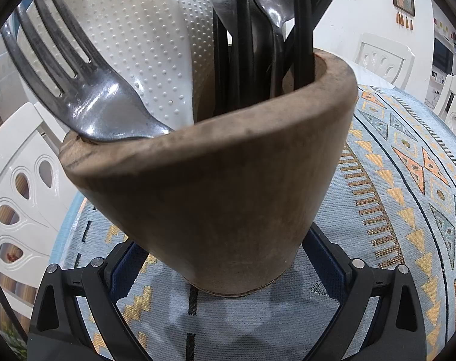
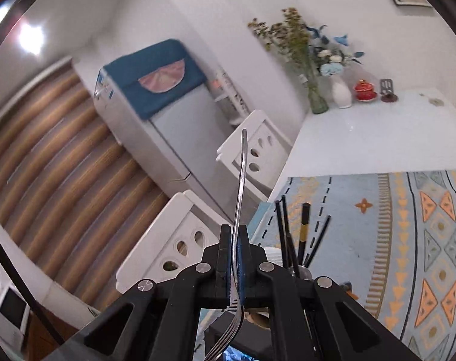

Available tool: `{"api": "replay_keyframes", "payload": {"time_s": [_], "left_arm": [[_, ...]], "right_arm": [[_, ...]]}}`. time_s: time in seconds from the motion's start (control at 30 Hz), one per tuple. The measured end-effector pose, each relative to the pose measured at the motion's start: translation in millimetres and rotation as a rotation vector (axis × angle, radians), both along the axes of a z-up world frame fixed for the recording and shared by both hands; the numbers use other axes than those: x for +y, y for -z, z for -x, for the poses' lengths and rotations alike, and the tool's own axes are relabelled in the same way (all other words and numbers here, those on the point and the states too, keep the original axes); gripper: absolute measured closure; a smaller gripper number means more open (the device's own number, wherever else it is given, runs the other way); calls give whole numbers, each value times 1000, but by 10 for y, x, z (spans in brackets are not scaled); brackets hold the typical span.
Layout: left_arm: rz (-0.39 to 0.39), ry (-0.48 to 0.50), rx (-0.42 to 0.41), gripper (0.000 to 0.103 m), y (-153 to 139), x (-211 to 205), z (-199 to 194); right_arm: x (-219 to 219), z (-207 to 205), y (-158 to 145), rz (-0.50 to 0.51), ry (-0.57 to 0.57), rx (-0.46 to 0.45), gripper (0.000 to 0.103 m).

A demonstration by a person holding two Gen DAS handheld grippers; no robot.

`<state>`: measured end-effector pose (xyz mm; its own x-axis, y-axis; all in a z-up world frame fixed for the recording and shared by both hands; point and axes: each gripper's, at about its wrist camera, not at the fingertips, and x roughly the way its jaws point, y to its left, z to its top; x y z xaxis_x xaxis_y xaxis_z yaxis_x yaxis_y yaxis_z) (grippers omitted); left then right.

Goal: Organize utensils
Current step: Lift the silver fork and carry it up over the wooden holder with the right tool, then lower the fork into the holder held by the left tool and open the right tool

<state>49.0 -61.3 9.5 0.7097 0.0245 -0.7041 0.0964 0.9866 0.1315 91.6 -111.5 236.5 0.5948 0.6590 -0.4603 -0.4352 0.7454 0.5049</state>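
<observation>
A brown wooden holder stands on the patterned cloth, close up in the left wrist view. It holds a metal fork, white dotted rice paddles, metal spoons and black chopsticks. My left gripper straddles the holder's base, its fingertips against both sides. In the right wrist view my right gripper is shut on a second fork, pinched near its neck. The handle points away and the tines hang toward the camera. Chopstick tips show just below and to the right.
White chairs stand along the table's left edge. The bare white tabletop carries flower vases, a red pot and a small rack. A fridge with a blue cover stands beyond.
</observation>
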Motion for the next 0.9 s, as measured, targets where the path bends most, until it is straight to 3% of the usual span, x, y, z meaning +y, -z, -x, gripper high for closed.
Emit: {"api": "replay_keyframes", "payload": {"time_s": [0.17, 0.43, 0.7, 0.9], "left_arm": [[1, 0, 0, 4, -2, -1, 1], [2, 0, -1, 4, -7, 20, 4], [6, 3, -1, 4, 1, 32, 0], [12, 3, -4, 4, -12, 40, 42]], "right_arm": [[90, -85, 104, 76, 17, -47, 100], [308, -234, 552, 224, -34, -46, 100], [354, -247, 700, 270, -62, -39, 100], [407, -274, 623, 269, -111, -27, 100]]}}
